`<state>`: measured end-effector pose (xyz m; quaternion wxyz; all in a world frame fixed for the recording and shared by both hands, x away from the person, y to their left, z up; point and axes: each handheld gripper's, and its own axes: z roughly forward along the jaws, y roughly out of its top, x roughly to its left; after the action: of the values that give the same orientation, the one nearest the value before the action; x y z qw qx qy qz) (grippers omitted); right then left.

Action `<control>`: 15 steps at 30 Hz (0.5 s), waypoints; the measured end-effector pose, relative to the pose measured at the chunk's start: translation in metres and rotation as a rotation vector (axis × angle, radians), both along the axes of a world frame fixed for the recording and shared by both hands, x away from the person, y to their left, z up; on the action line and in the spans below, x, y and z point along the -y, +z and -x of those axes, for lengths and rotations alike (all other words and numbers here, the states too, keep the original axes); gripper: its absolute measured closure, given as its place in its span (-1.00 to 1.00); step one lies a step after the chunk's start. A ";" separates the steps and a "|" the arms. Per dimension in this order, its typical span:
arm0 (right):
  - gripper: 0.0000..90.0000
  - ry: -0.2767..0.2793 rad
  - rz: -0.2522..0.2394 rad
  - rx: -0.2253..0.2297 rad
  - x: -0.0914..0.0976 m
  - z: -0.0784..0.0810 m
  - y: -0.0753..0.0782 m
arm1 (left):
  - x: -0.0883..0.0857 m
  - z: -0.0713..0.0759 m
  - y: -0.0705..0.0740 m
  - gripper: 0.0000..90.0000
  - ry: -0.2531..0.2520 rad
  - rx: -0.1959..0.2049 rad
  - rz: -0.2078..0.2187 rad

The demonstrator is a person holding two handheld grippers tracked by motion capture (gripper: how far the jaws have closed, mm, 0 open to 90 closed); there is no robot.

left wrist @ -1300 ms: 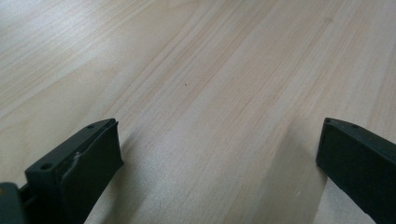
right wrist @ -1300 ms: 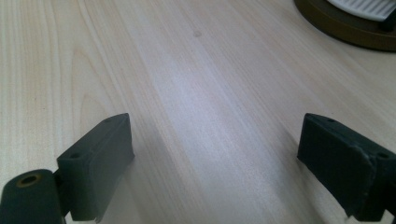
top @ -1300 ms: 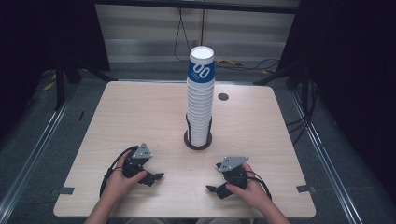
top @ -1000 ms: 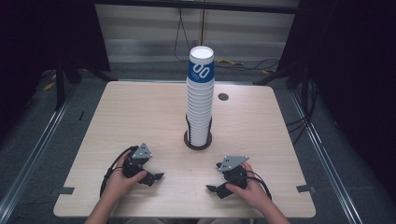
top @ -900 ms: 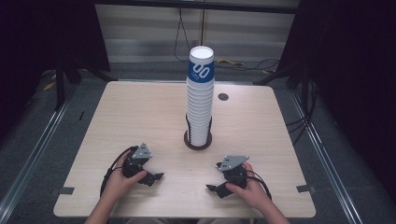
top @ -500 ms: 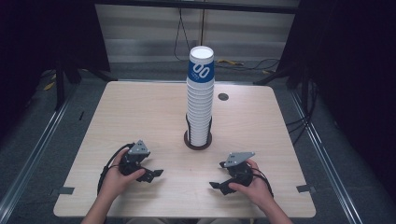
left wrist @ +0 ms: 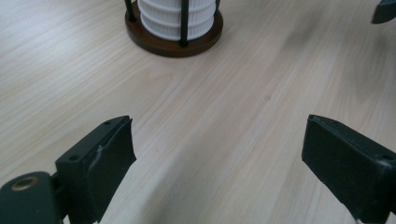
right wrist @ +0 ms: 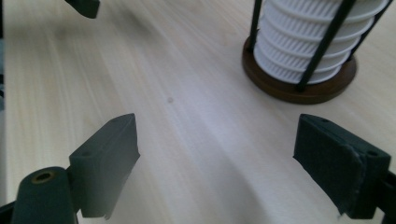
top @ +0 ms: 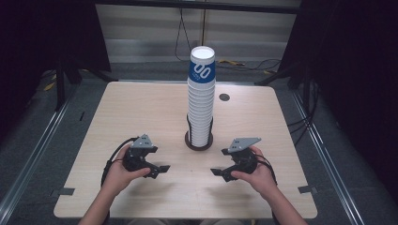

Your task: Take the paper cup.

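A tall stack of white paper cups (top: 201, 98), the top one with a blue band, stands in a dark round wire holder (top: 198, 142) at the middle of the wooden table (top: 141, 108). My left gripper (top: 159, 169) hovers front left of the holder, open, jaws pointing right. The left gripper view has its jaws (left wrist: 219, 163) wide apart over bare wood, the cups (left wrist: 177, 11) ahead. My right gripper (top: 218, 173) hovers front right, open. Its jaws (right wrist: 215, 158) have just been closing slightly with nothing between them; the holder's base (right wrist: 299, 91) is ahead to the right.
A small black round grommet (top: 224, 97) sits in the tabletop behind the stack. Tape marks (top: 63, 191) lie near the front corners. Metal rails (top: 37, 150) run along the floor on both sides. Bare wood lies around both grippers.
Both hands have lifted their grippers a little off the tabletop. The cup stack has not moved.
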<state>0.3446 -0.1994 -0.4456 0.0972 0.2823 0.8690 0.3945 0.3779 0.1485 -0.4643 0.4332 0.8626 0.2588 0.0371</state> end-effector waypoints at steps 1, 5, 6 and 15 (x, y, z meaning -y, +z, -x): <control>-0.71 -0.001 0.005 0.008 0.000 -0.001 0.002 | 0.002 -0.002 0.003 -0.80 -0.003 0.002 0.002; -0.71 -0.033 -0.043 0.014 0.001 -0.008 0.010 | 0.009 -0.006 0.014 -0.80 -0.004 -0.008 0.000; -0.71 -0.033 -0.043 0.014 0.001 -0.008 0.010 | 0.009 -0.006 0.014 -0.80 -0.004 -0.008 0.000; -0.71 -0.063 -0.083 0.034 -0.005 -0.012 0.023 | 0.012 -0.016 0.042 -0.78 0.013 -0.005 0.020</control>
<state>0.3564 -0.1940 -0.4228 0.1123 0.3065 0.8410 0.4316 0.3934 0.1365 -0.4223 0.4408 0.8566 0.2660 0.0351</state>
